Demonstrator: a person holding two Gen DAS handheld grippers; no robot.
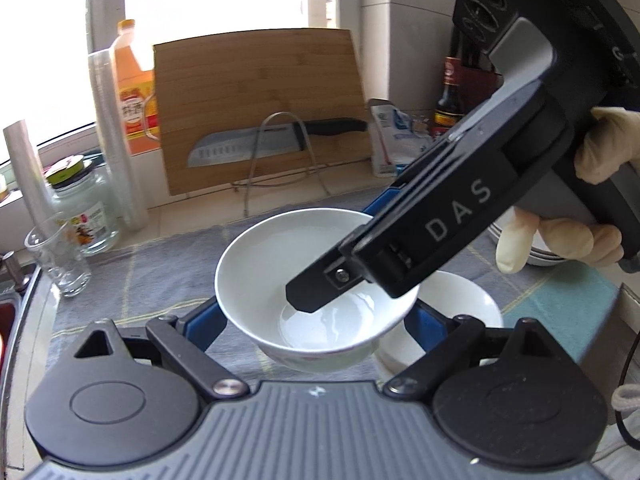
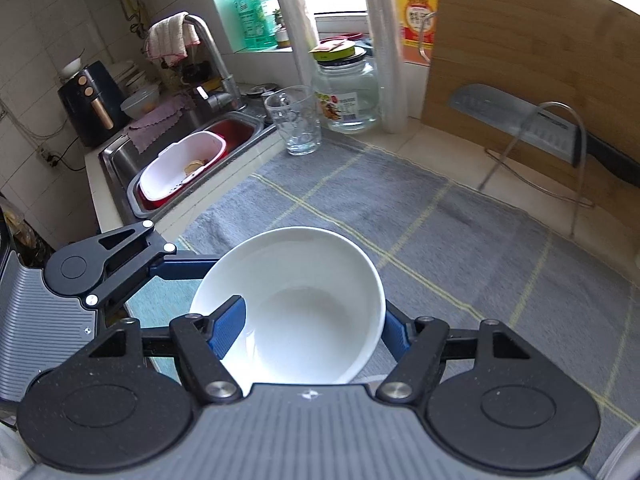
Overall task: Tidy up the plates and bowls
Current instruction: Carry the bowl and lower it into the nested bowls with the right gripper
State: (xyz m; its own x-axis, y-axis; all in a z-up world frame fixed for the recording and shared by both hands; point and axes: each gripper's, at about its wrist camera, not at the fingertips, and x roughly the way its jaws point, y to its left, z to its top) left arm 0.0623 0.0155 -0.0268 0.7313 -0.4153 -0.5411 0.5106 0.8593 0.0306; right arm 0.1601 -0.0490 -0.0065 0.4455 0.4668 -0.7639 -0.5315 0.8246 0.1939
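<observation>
Round white ceramic bowl (image 2: 296, 304) held above grey checked cloth mat (image 2: 440, 216). Right gripper (image 2: 308, 332) pinching bowl wall, one finger inside. Left gripper (image 1: 316, 320) spread around bowl; can't tell if touching. Tip: keep level, lower slow onto second white bowl (image 1: 468, 300).

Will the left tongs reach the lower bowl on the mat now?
Probably not: the held bowl sits between the left tongs and partly covers the lower bowl; the right tongs grip its rim.

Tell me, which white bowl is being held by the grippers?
The bigger, deeper white bowl in the middle. The right gripper has one finger inside it, pinching its rim. The other bowl sits lower behind it on the grey cloth, untouched.
</observation>
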